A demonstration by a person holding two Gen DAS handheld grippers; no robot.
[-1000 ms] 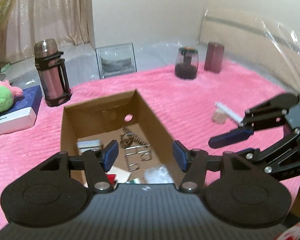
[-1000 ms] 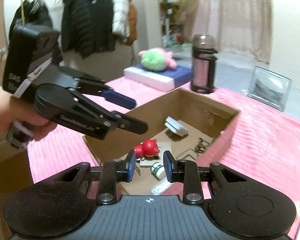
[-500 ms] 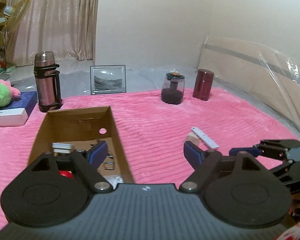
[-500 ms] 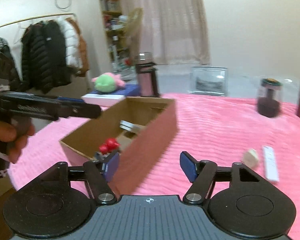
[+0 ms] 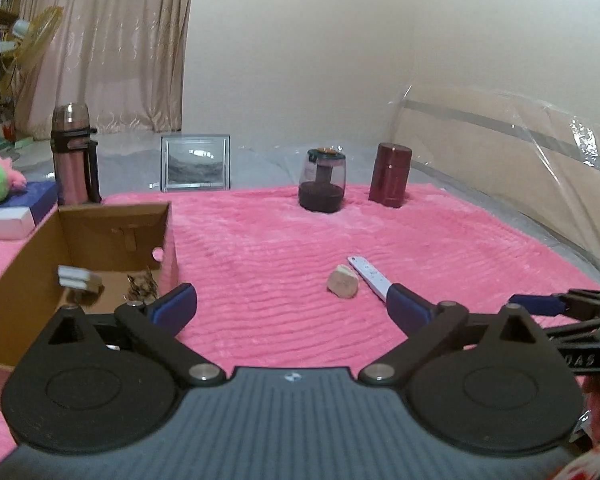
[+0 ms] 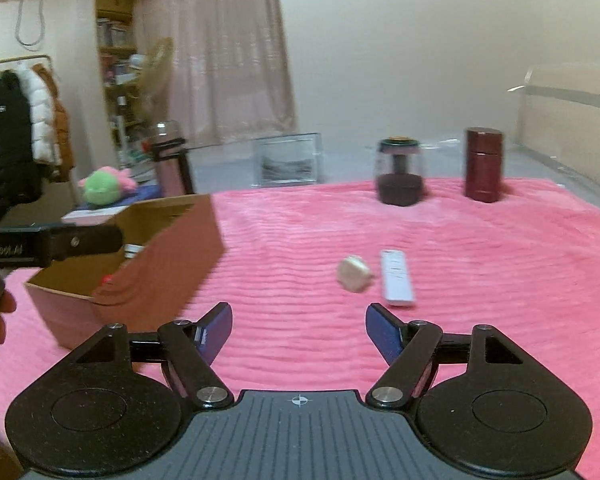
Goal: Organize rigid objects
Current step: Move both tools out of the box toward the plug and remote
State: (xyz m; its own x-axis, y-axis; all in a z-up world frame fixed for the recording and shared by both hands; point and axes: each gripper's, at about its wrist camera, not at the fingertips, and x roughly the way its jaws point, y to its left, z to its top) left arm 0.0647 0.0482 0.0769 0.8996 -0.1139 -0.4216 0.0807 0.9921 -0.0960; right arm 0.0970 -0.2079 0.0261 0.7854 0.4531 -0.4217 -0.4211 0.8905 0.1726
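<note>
Pink blanket (image 6: 480,264) is carrying a white remote (image 6: 397,277) beside a beige block (image 6: 354,278), right of the cardboard box (image 6: 168,252). Left gripper (image 5: 292,308) and right gripper (image 6: 299,332) are hovering spread, holding nothing.

Little can be read. In the left wrist view, the black body of the right claw (image 5: 536,304) at the frame's right edge carries pale raised letters, "DAS" or "OAS". In the right wrist view, the black arm of the left claw (image 6: 118,236) at the left edge shows part of a word, roughly "nRobot.AI", cut off by the frame.
</note>
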